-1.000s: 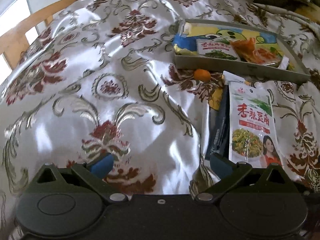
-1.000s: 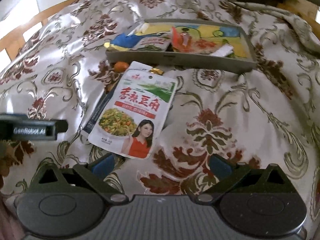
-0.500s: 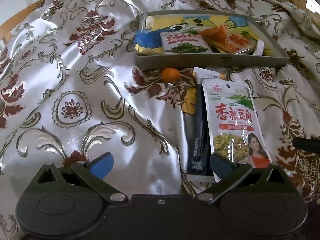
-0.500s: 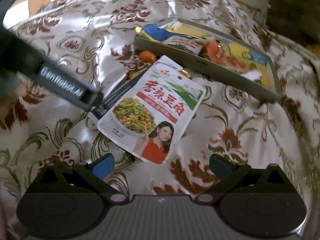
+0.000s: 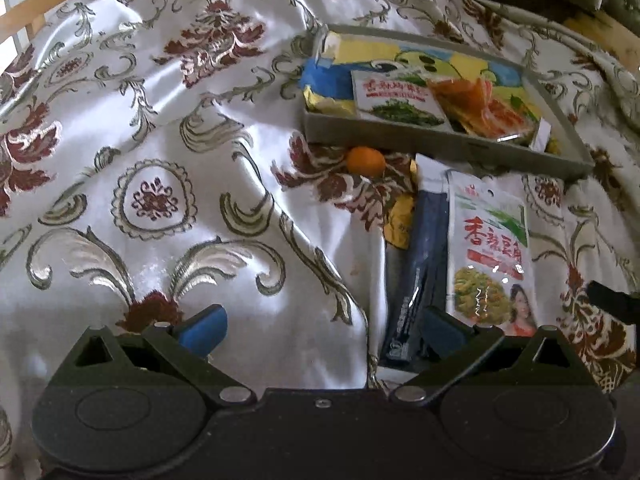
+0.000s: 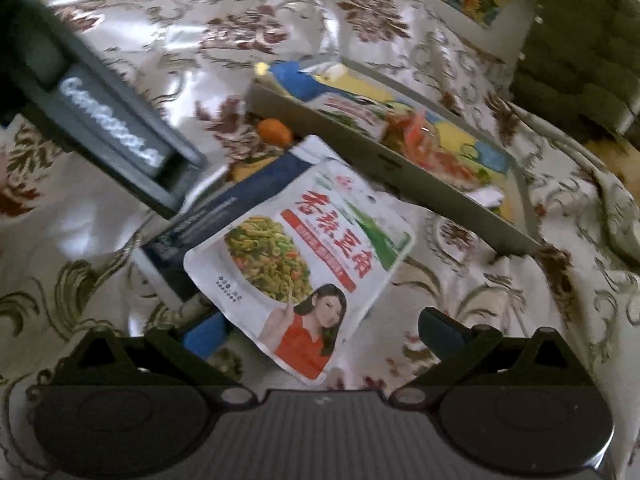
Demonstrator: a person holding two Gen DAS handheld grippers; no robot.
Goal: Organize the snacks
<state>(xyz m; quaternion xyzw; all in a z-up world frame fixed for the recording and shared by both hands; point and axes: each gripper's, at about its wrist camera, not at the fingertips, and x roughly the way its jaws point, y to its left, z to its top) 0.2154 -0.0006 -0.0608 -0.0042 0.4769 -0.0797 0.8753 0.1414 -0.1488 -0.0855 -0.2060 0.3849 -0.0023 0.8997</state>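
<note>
A white snack pouch (image 6: 304, 264) with red lettering and a pictured woman lies on the patterned cloth, overlapping a dark blue packet (image 6: 208, 224). My right gripper (image 6: 320, 334) is open, its fingers either side of the pouch's near corner. The same pouch (image 5: 490, 252) and blue packet (image 5: 420, 268) show in the left wrist view, where my left gripper (image 5: 322, 326) is open just left of them, its right finger (image 5: 444, 328) over the packet's near end. A small orange (image 5: 366, 161) and a yellow wrapper (image 5: 400, 220) sit before the grey tray (image 5: 440, 146), which holds several snack packets.
The left gripper's body (image 6: 108, 132) reaches in from the upper left of the right wrist view. The satin cloth (image 5: 160, 160) is rumpled into folds. A wooden frame (image 5: 40, 8) runs along the far left. A dark olive cushion (image 6: 580, 52) lies behind the tray.
Both grippers have moved closer to the white pouch. The right gripper has swung round so the pouch's corner now lies between its fingers. Nothing has been taken hold of.
</note>
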